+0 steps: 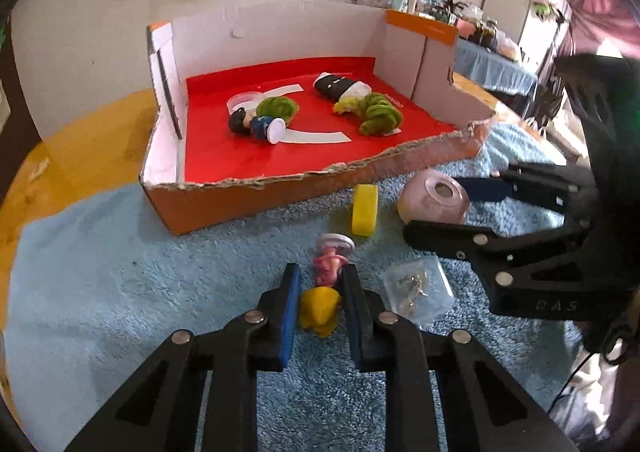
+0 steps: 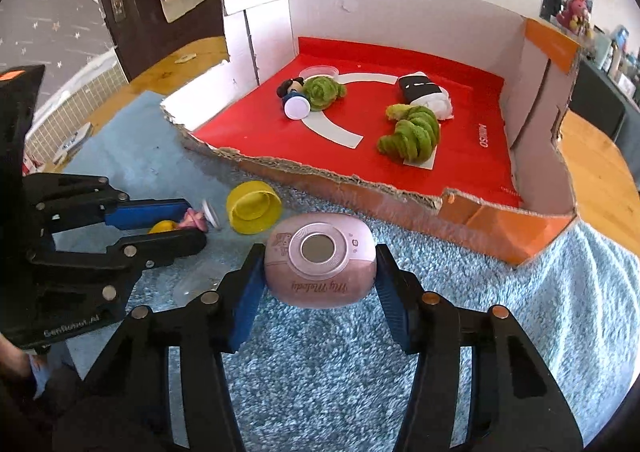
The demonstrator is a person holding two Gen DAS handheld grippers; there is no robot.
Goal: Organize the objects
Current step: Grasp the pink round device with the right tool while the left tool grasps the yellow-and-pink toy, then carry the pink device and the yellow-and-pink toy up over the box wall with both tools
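Both grippers are down on the blue rug, just in front of the cardboard box. Right gripper has its jaws clamped on the pink egg-shaped case. Left gripper jaws sit snug around the little yellow-and-pink figurine, beside the yellow cap.
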